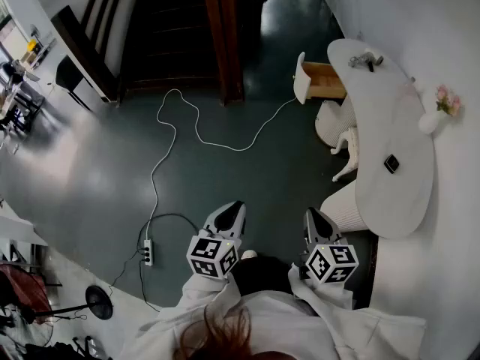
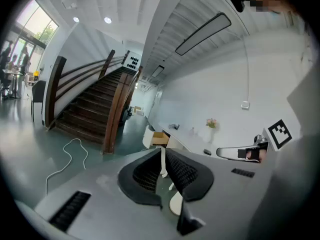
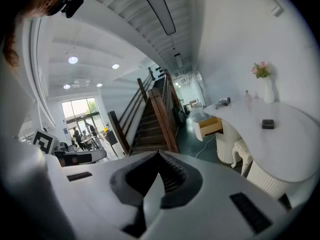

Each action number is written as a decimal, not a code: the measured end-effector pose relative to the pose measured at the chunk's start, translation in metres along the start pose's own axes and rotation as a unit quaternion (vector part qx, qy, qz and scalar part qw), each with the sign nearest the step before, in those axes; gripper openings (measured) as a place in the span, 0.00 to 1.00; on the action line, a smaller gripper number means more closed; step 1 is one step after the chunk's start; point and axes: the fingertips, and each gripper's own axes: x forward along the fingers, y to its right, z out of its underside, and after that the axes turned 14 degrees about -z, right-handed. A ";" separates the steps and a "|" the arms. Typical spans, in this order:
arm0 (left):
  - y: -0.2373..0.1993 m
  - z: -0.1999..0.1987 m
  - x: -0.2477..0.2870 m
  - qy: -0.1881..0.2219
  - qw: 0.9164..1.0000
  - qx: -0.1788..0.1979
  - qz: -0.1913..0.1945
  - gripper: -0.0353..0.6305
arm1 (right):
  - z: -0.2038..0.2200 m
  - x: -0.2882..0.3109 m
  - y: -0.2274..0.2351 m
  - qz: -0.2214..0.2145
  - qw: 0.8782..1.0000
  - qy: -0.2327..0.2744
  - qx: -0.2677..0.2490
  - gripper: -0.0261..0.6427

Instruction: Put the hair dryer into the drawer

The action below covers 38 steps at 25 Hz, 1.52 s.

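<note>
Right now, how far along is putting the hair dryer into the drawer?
Done: the drawer stands open. In hand: nothing; left gripper and right gripper are shut, empty, short of the desk. Left: grasping the hair dryer, untouched on the desk's far end, and placing it inside.

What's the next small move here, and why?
Probably step toward the far end of the table, since the hair dryer lies there by the open drawer, well beyond the left gripper and right gripper, both shut and empty.
</note>
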 end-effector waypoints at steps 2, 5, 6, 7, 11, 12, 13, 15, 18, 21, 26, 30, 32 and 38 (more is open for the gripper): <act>-0.002 -0.001 -0.002 0.000 1.000 0.001 0.003 0.10 | 0.003 0.002 -0.005 -0.003 1.000 0.000 0.006 0.11; -0.006 0.000 -0.005 -0.001 1.000 0.000 0.007 0.10 | 0.005 0.003 -0.011 -0.001 1.000 0.004 0.010 0.11; -0.008 0.001 -0.005 -0.001 1.000 -0.001 0.008 0.10 | 0.006 0.003 -0.012 0.002 1.000 0.005 0.010 0.11; -0.010 0.001 -0.005 -0.002 1.000 -0.002 0.009 0.10 | 0.006 0.003 -0.013 0.006 1.000 0.006 0.011 0.11; -0.016 0.001 -0.009 0.000 1.000 -0.004 0.020 0.10 | 0.009 0.000 -0.018 0.027 1.000 0.010 0.013 0.11; -0.017 0.001 -0.011 0.001 1.000 -0.004 0.023 0.10 | 0.010 0.000 -0.020 0.031 0.999 0.011 0.012 0.11; -0.018 0.002 -0.011 0.002 1.000 -0.004 0.025 0.10 | 0.012 -0.001 -0.021 0.034 0.999 0.012 0.011 0.11; -0.019 0.007 -0.011 0.001 1.000 -0.005 0.028 0.10 | 0.018 -0.001 -0.021 0.038 0.999 0.013 0.013 0.11; -0.021 0.016 -0.015 -0.007 0.999 -0.006 0.034 0.10 | 0.028 -0.002 -0.026 0.041 0.999 0.009 0.022 0.11; -0.027 0.022 -0.019 -0.013 0.999 -0.011 0.037 0.10 | 0.034 0.000 -0.035 0.039 0.999 0.003 0.022 0.11; -0.031 0.022 -0.018 -0.014 0.999 -0.014 0.034 0.10 | 0.033 0.005 -0.034 0.040 0.999 0.001 0.018 0.11; -0.042 0.018 -0.010 -0.012 1.000 -0.018 0.022 0.10 | 0.029 0.018 -0.029 0.035 0.999 -0.001 0.017 0.11; -0.047 0.015 -0.002 -0.013 1.000 -0.020 0.016 0.10 | 0.026 0.027 -0.024 0.032 0.999 -0.001 0.020 0.11; -0.051 0.001 0.032 -0.013 1.000 -0.016 0.005 0.10 | 0.004 0.056 0.001 0.024 0.999 0.004 0.022 0.11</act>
